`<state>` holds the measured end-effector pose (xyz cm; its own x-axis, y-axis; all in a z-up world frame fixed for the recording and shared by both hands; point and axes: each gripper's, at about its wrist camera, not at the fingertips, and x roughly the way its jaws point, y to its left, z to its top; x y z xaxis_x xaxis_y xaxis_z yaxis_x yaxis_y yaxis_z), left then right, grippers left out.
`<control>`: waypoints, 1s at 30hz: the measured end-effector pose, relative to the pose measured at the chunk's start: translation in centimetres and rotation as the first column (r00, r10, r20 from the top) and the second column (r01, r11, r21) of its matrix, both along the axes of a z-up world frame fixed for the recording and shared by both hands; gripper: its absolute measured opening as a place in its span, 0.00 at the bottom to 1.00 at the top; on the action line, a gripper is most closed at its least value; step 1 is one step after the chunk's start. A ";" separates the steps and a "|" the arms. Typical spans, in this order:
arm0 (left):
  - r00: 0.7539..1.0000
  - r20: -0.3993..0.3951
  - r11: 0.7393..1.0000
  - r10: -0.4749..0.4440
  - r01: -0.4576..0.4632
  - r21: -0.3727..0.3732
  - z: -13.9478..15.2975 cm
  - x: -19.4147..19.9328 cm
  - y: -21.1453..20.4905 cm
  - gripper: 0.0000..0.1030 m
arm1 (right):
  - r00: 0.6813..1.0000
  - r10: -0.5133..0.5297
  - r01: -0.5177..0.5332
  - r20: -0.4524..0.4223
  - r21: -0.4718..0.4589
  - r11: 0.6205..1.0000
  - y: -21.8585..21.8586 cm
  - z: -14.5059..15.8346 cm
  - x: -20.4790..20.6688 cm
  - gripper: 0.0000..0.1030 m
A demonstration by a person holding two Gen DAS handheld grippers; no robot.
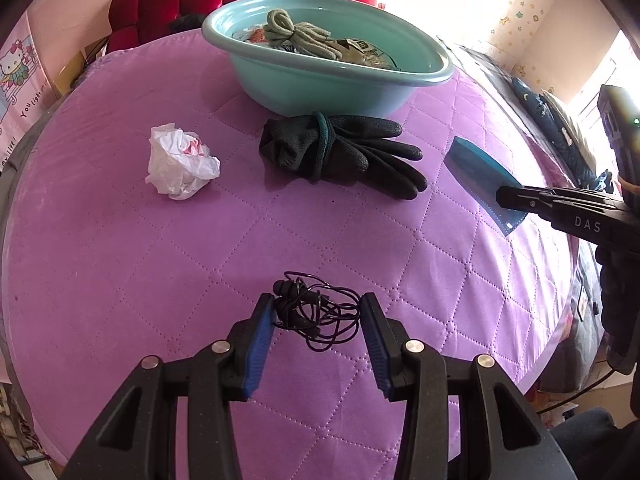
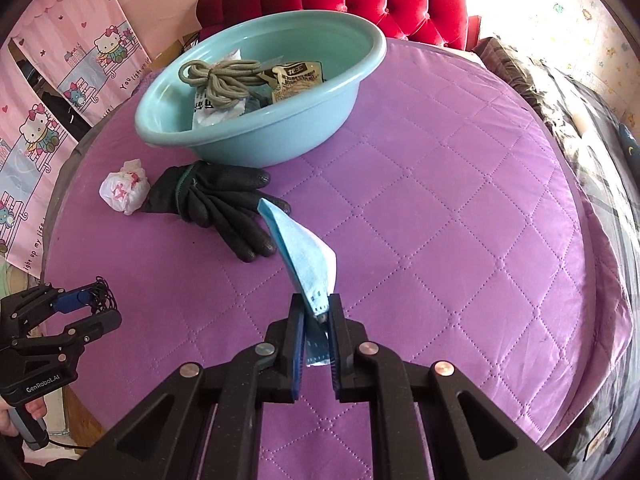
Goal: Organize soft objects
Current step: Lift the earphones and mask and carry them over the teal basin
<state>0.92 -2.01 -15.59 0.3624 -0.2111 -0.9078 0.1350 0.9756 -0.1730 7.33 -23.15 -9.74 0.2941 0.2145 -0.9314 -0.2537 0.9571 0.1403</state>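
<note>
Right claw (image 2: 316, 312): fingers nearly closed, pinching the lower end of a folded blue cloth (image 2: 305, 254); the cloth rises from the fingertips toward 11 o'clock, lifted off the purple quilted bed (image 2: 440, 220), its far tip overlapping the black gloves in the right wrist view. Left claw (image 1: 318, 312): fingers spread wide, straddling a tangle of black earphones (image 1: 316, 314) that lies on the quilt between the blue pads; the left pad looks to be touching the earbuds, the right pad just beside the cord loops, nothing gripped. In the right wrist view the left claw sits at 8 o'clock, near the quilt's edge. Black gloves (image 1: 340, 152), bundled with a dark green band around the cuffs, lie just in front of the teal basin (image 1: 320, 84), touching or nearly touching its base. Crumpled white plastic bag (image 1: 180, 162) with red print lies at 9 o'clock of the gloves, apart in the left wrist view. Basin stands at 12 o'clock on the bed and contains a knotted grey-green rope (image 2: 218, 78), a printed packet (image 2: 298, 76) and white wrappers. Red tufted headboard (image 2: 372, 0) behind the basin.
</note>
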 end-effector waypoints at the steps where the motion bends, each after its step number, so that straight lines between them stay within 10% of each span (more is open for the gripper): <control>1: 1.000 0.004 1.000 -0.006 0.006 -0.002 0.3 0.0 0.1 0.46 | 1.000 -0.004 0.004 0.000 0.001 1.000 0.0 0.2 -0.2 0.09; 30: 0.981 0.122 0.988 -0.151 0.152 -0.001 7.7 3.4 0.2 0.46 | 0.995 -0.084 0.084 0.043 0.006 0.996 2.5 7.7 0.8 0.10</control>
